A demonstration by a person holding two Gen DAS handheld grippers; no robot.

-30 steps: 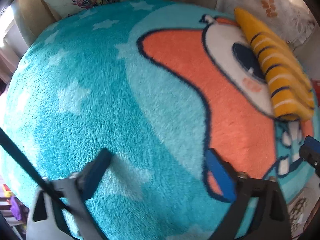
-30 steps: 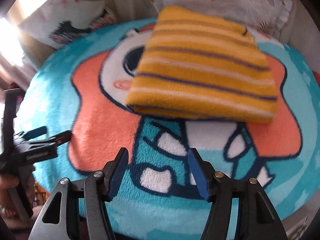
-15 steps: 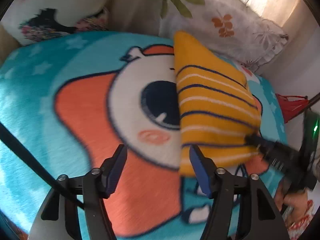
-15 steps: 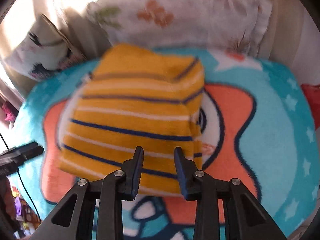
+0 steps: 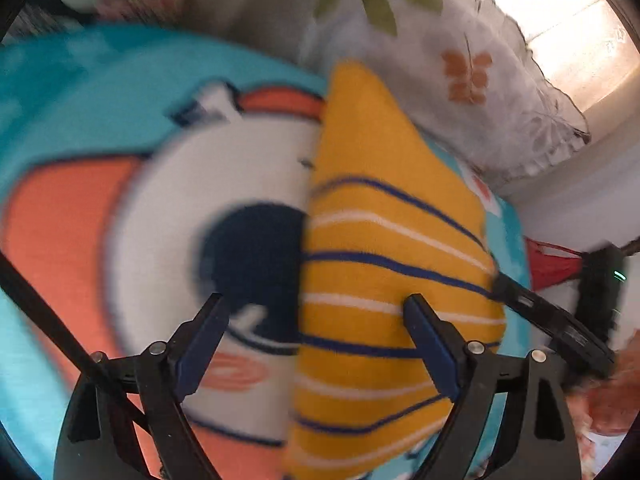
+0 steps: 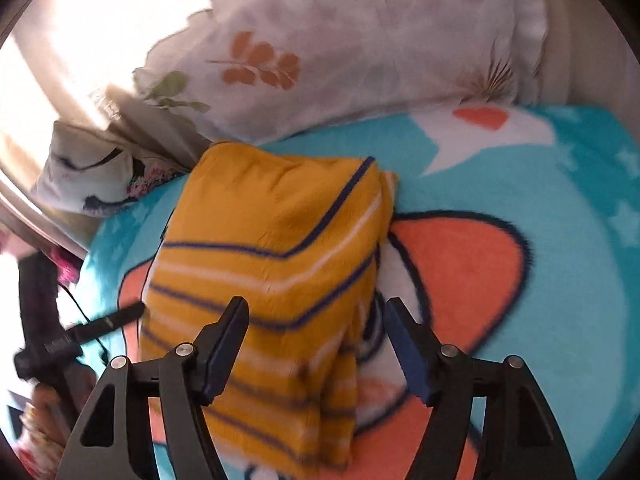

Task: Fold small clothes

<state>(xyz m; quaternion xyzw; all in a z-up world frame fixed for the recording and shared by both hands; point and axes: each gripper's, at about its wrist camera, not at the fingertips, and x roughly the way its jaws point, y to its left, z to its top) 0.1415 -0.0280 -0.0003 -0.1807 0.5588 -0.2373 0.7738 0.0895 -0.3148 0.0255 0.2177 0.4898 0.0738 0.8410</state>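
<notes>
A folded yellow garment (image 5: 384,280) with navy and white stripes lies on a turquoise cartoon blanket (image 5: 72,92). My left gripper (image 5: 316,324) is open, its fingers wide apart over the garment's left edge. In the right wrist view the garment (image 6: 272,248) lies in the middle of the blanket (image 6: 560,280). My right gripper (image 6: 316,328) is open above the garment's near right edge, holding nothing. The right gripper also shows at the right of the left wrist view (image 5: 560,320), and the left gripper at the left of the right wrist view (image 6: 80,332).
A white floral pillow (image 6: 360,48) lies behind the blanket, and a second patterned pillow (image 6: 88,176) sits at the back left. A red object (image 5: 552,264) shows beyond the blanket's right edge.
Both grippers have swung in close over the garment. The right gripper's fingers were narrow half a second ago and now stand wide apart. The left gripper has moved nearer.
</notes>
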